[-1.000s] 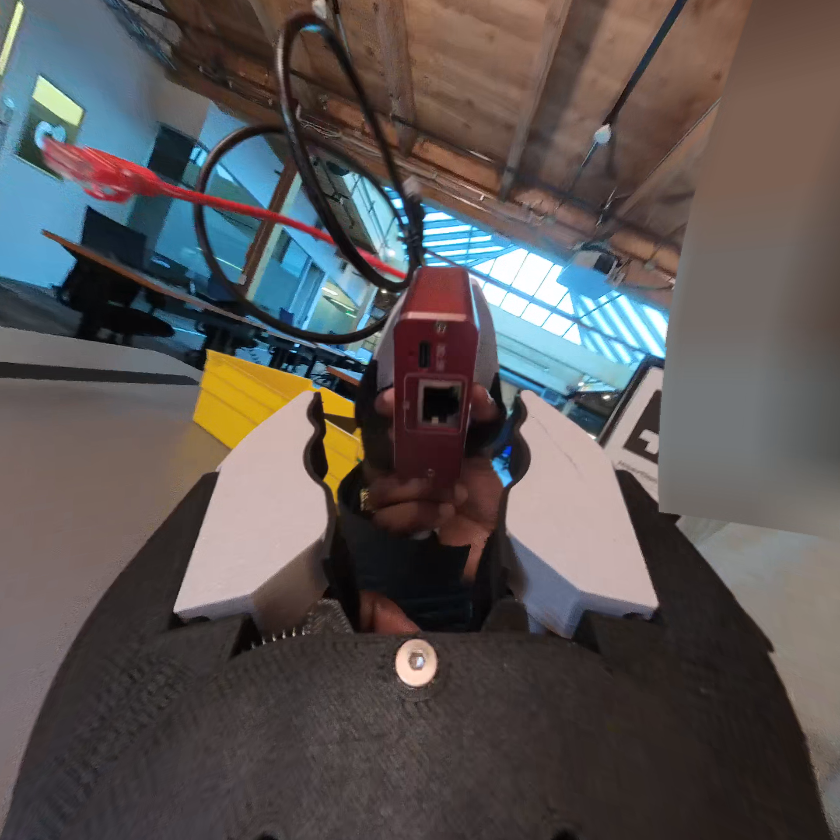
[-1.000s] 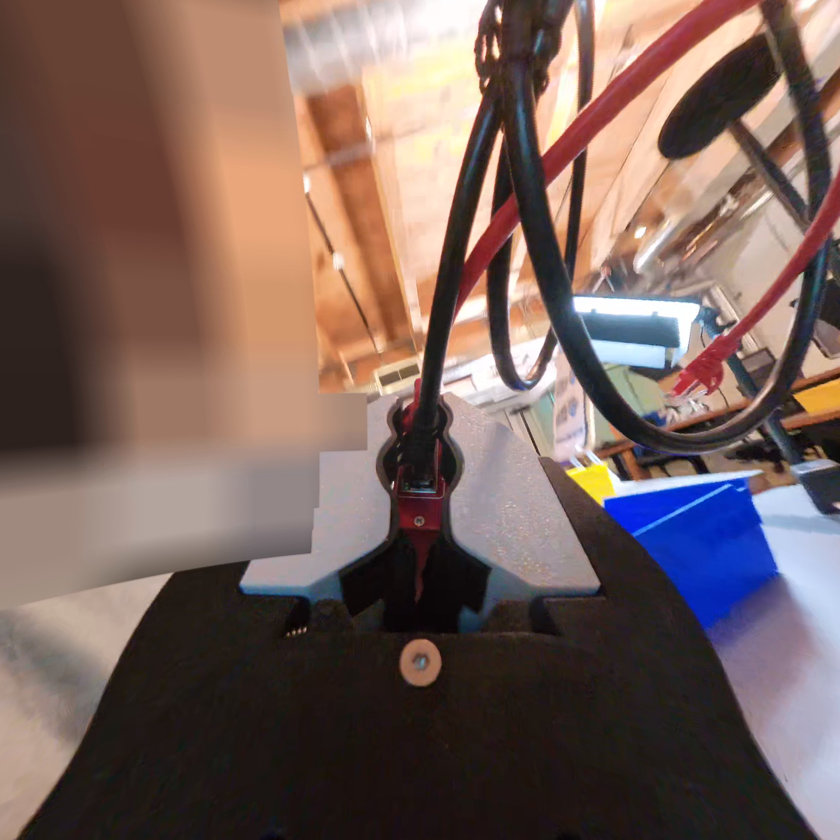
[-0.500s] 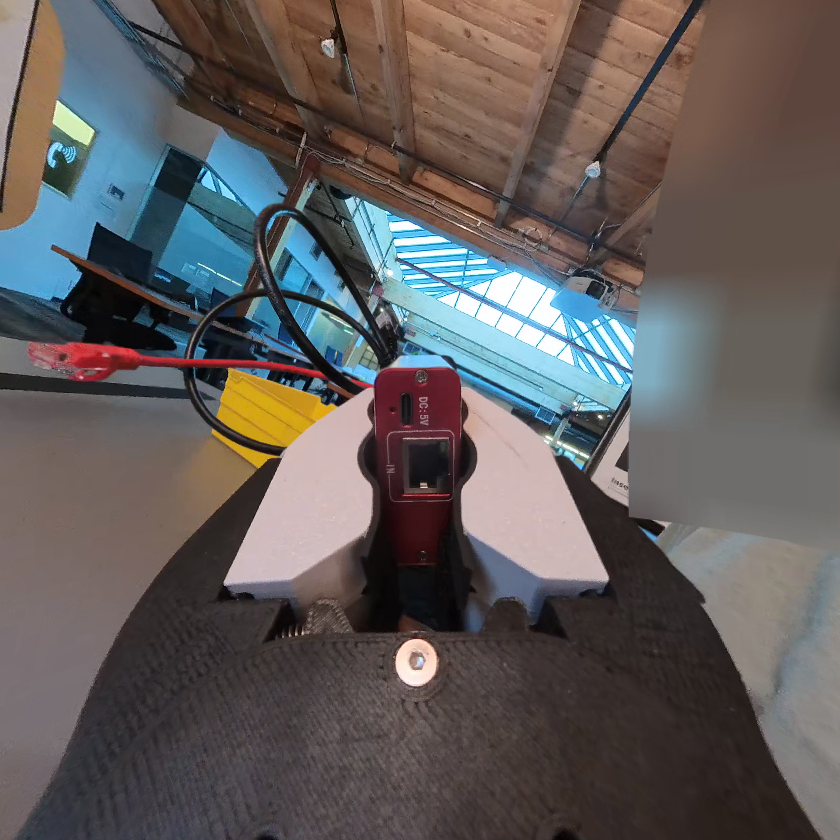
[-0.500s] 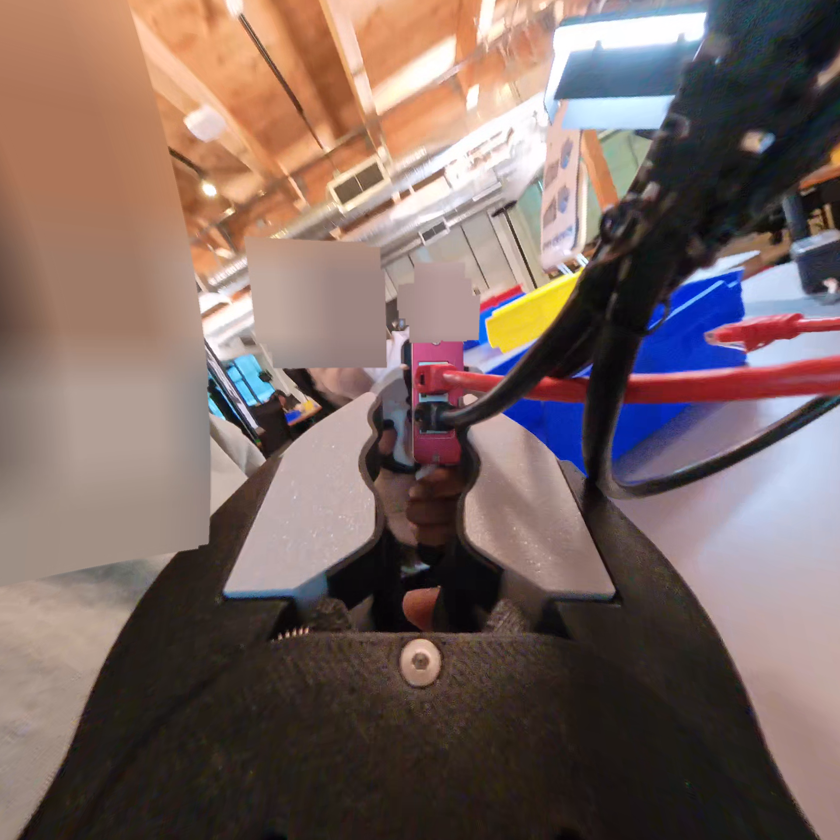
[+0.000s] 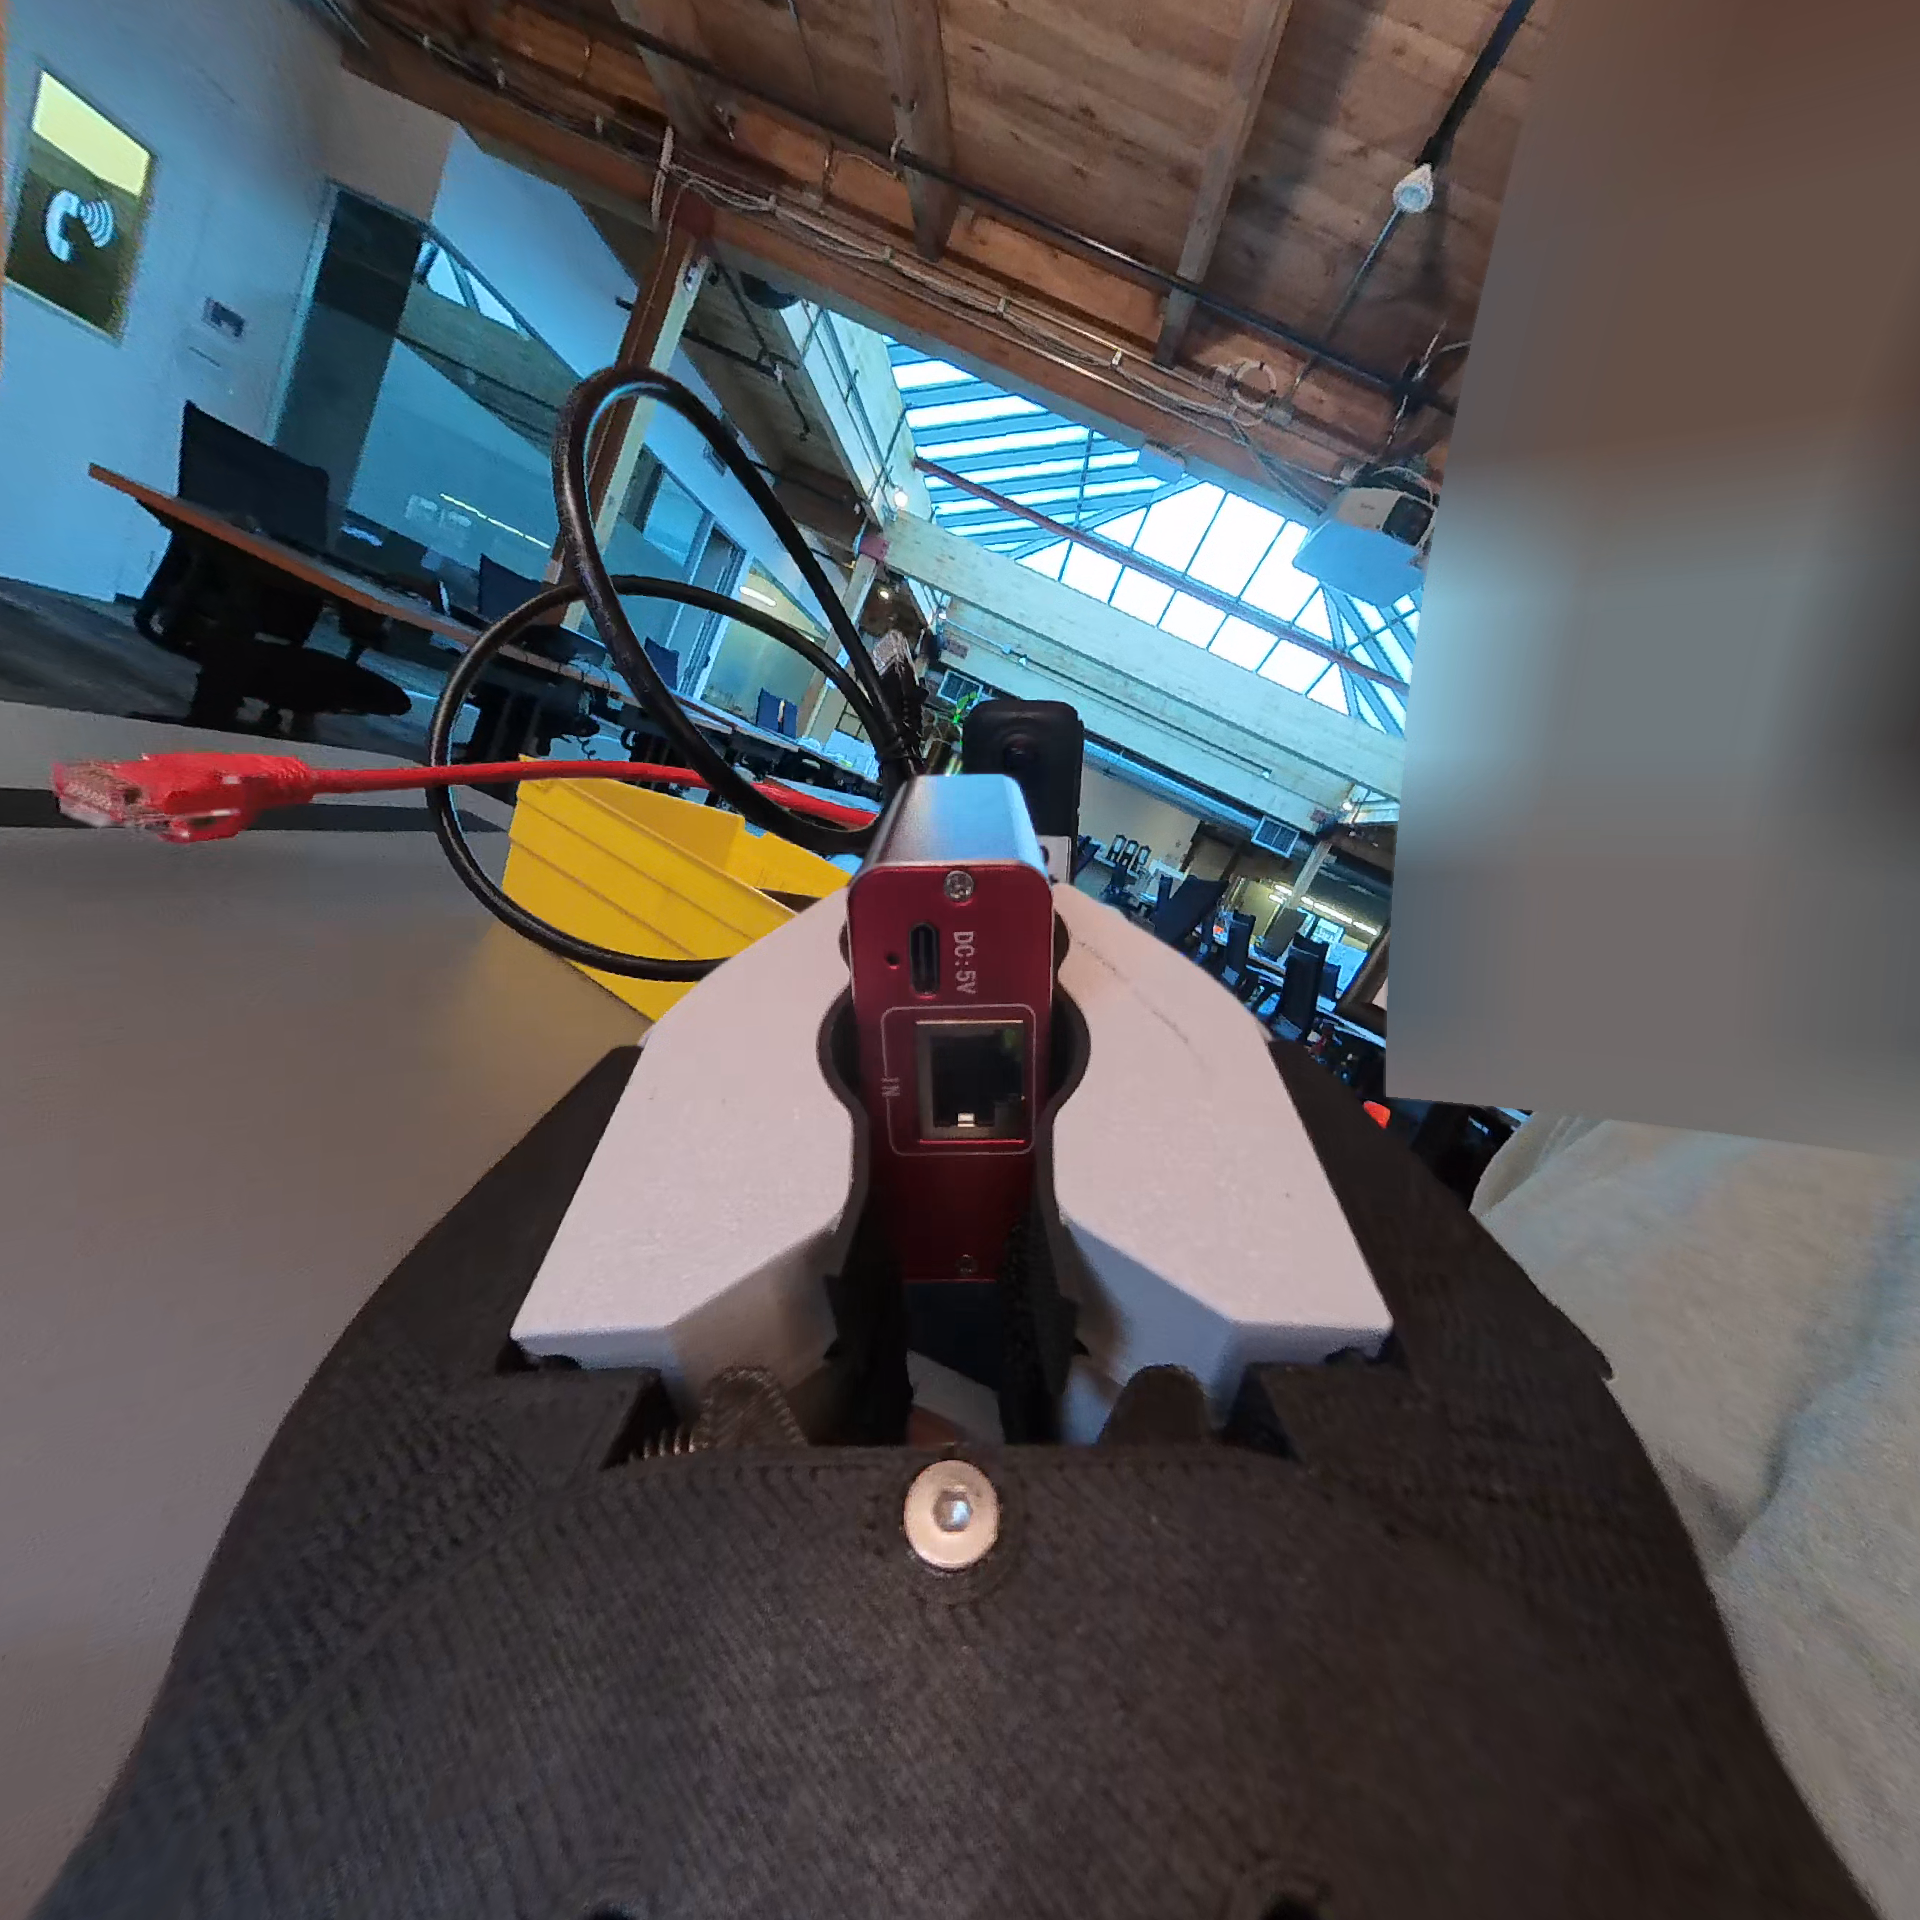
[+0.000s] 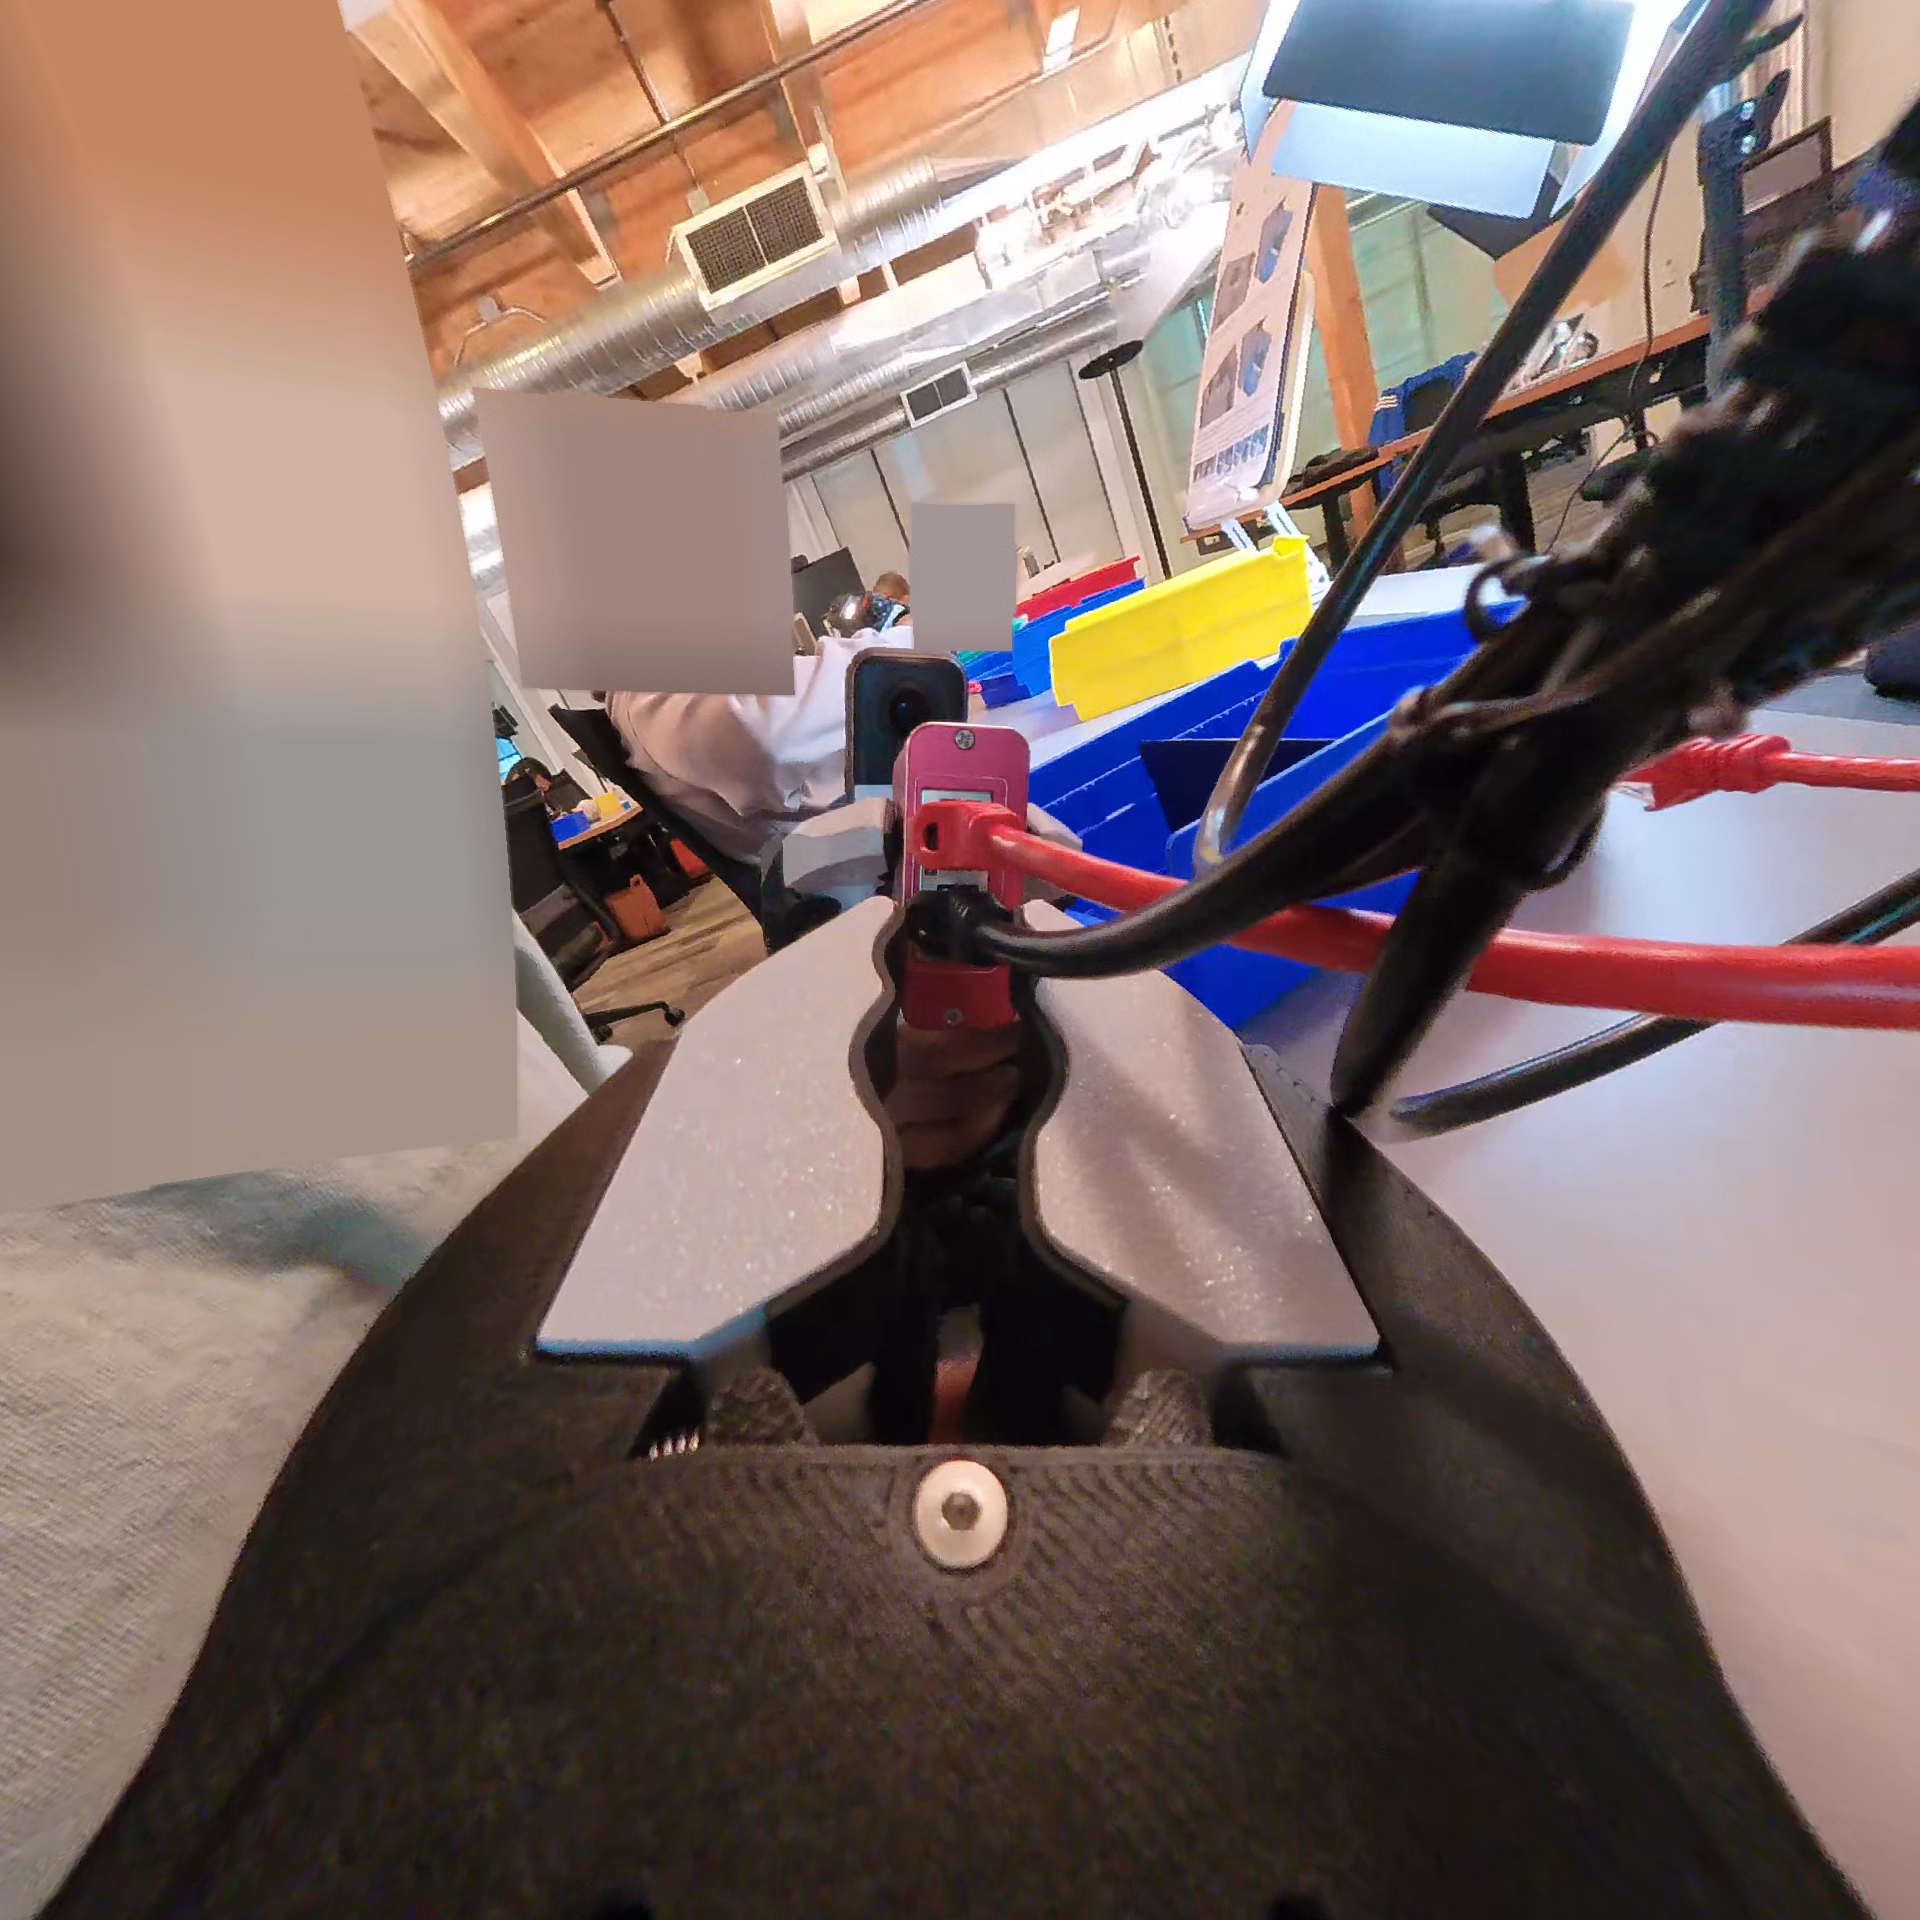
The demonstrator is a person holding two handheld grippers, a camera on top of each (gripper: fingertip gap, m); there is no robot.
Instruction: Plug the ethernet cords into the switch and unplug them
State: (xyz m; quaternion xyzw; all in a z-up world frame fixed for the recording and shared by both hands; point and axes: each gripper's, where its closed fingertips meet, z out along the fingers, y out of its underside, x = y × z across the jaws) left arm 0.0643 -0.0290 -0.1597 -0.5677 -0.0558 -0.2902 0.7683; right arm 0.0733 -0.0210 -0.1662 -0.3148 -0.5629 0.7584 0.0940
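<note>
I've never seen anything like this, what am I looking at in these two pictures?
These are two hand-held grasping tools, each with a camera looking along its grey fingers. One picture comes from each. The left tool is clamped on a small red switch. The right tool, open and holding nothing, faces the switch's other end, where a red cable and a black cable are plugged in. Around them is a grey table with a yellow bin and a blue bin.

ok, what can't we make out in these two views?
- Left wrist view: the switch body hides its far end and both plugs.
- Right wrist view: black cord plug too small to tell if latched.
- Right wrist view: red cord runs off the right edge.
</note>
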